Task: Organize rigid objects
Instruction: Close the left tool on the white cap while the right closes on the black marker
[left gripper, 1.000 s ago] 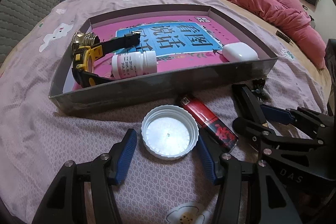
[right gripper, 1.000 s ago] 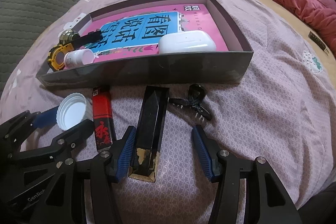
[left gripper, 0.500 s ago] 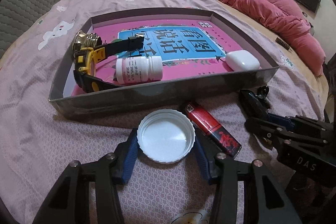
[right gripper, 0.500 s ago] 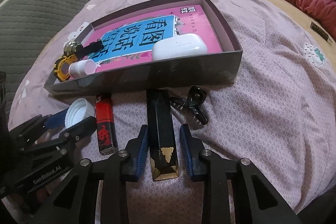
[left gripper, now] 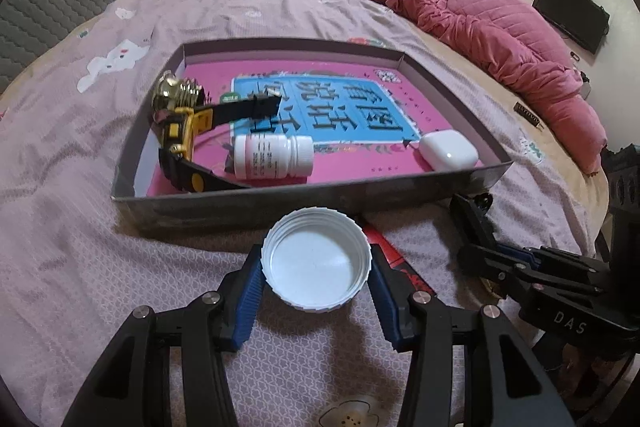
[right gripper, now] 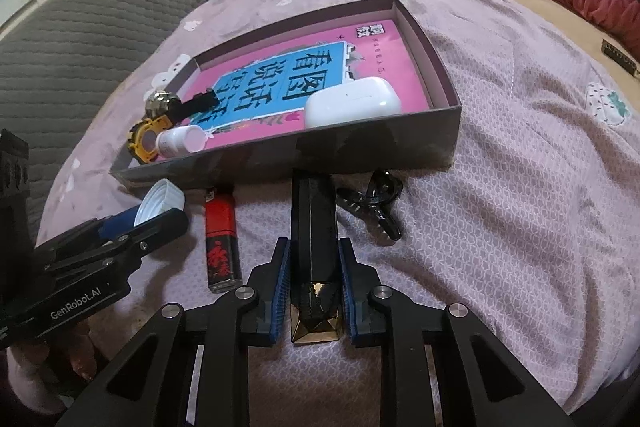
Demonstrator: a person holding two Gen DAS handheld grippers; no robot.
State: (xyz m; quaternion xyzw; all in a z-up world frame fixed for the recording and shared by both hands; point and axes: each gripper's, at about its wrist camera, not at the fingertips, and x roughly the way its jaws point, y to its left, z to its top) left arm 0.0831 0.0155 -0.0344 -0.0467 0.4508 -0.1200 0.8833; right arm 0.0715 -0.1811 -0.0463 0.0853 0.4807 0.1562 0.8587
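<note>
White cap (left gripper: 316, 264) pinched in left hand-held gripper (left gripper: 316, 291) — right (right gripper: 313, 291) clamps black bar (right gripper: 314, 239).

White cap (left gripper: 316, 264), red-and-black lighter (right gripper: 221, 241), black bar (right gripper: 313, 235) (gold-tipped), pink-and-blue book (left gripper: 320, 107), lilac bedspread (left gripper: 72, 211).

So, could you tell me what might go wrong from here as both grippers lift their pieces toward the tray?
1. The left gripper holds the white cap only by its thin ribbed rim; the jaws have just been closing, and the cap could pop out or tilt.
2. The right gripper clamps the black faceted bar near its gold end, so the long free end may droop and catch the tray wall.
3. The red lighter lies between both grippers and could get knocked.
</note>
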